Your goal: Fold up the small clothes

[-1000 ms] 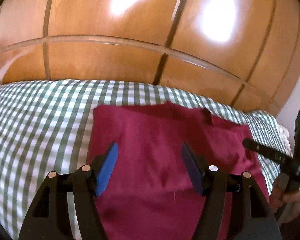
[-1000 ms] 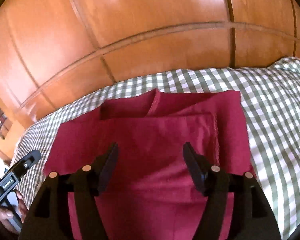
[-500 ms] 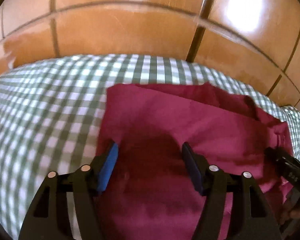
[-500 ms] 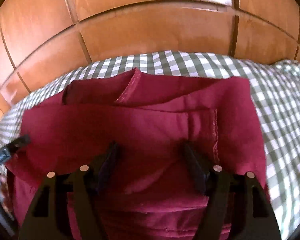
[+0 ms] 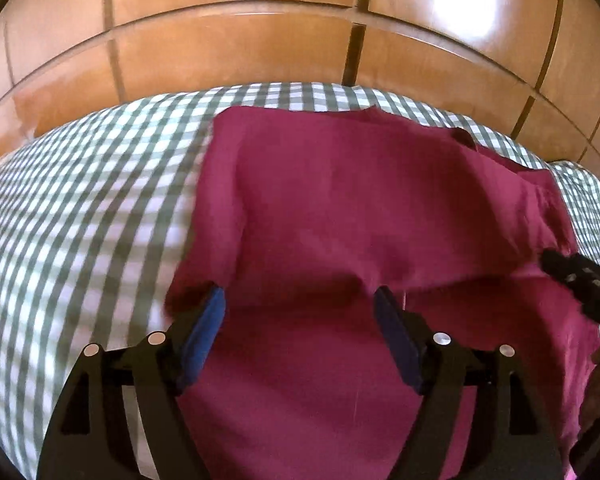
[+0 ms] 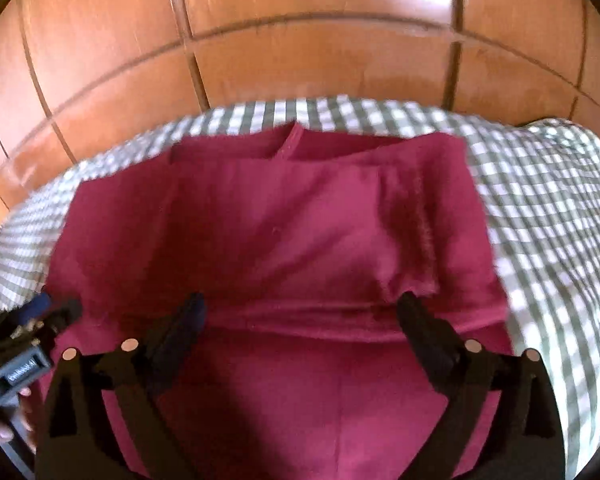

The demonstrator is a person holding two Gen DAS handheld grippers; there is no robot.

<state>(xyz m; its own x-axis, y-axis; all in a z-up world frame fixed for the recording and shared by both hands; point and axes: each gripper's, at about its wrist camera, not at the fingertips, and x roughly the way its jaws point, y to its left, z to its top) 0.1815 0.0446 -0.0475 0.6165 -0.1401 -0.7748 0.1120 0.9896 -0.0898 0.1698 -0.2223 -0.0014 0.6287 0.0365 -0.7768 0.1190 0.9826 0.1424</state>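
A dark red garment lies partly folded on a green-and-white checked cloth. It also shows in the right wrist view, with a folded flap ending in a seamed edge on the right. My left gripper is open, low over the garment's left part, its blue pads at a fold edge. My right gripper is open, low over a crosswise fold on the right part. Neither holds fabric. Each gripper shows at the edge of the other's view.
A glossy wooden panelled wall rises right behind the checked surface. The checked cloth extends to the right of the garment and slopes away at the far right.
Both grippers have dropped closer to the garment and moved forward over it. Both stayed open. The garment's near fold now sits between the fingers of each.
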